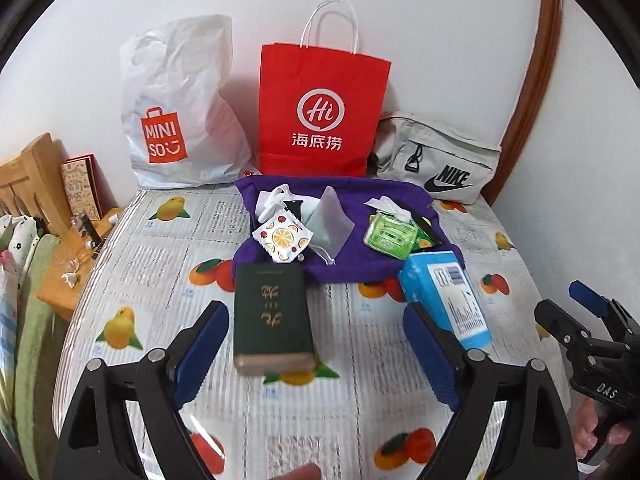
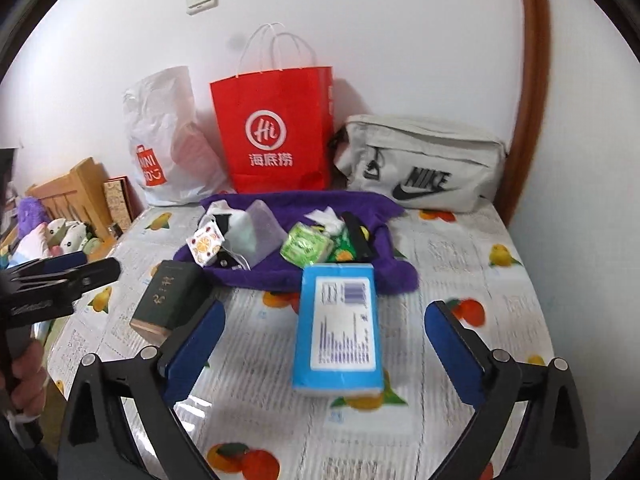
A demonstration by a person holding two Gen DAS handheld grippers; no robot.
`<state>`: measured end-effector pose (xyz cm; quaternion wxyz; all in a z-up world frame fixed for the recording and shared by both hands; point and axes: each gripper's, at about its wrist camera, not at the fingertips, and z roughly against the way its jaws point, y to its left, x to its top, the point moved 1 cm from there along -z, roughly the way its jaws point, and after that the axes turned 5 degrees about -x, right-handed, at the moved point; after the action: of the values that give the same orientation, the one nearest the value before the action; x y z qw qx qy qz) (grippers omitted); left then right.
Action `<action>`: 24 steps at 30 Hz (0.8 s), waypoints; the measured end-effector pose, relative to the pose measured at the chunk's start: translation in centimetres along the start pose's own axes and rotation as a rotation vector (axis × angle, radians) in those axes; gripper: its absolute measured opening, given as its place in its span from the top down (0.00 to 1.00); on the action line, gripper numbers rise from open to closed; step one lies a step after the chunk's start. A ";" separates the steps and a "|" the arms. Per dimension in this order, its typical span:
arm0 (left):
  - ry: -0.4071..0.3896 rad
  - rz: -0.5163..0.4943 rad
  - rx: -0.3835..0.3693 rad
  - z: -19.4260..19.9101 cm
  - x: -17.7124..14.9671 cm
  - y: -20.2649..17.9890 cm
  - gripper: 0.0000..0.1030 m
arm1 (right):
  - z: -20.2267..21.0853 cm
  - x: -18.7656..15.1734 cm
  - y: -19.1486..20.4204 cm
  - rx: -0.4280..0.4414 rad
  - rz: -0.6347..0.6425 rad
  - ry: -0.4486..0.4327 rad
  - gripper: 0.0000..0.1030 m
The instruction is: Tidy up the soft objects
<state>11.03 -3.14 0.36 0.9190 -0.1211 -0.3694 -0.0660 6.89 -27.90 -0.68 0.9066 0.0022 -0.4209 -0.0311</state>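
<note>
Purple cloth lies mid-table; left gripper and right gripper both spread wide

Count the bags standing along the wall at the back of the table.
3. White Miniso plastic bag on the left, red paper bag with white handles in the middle, grey Nike pouch on the right. Anything behind them would be hidden.

The left gripper is held with its fingers spread wide above the fruit-printed surface. A dark green book is seen between the fingers. A blue tissue pack lies partly behind the right-hand finger. Beyond the fingertips, a purple cloth is spread, strewn with small packets.
</note>
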 end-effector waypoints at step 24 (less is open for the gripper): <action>-0.112 -0.039 0.026 8.3 -6.4 -2.9 0.08 | 8.8 -6.0 -0.1 -0.014 -0.040 -0.063 0.03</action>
<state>0.31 -3.43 2.16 0.8968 -0.1056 -0.4236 -0.0723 -3.65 -27.49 0.45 0.8921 0.0035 -0.4487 -0.0522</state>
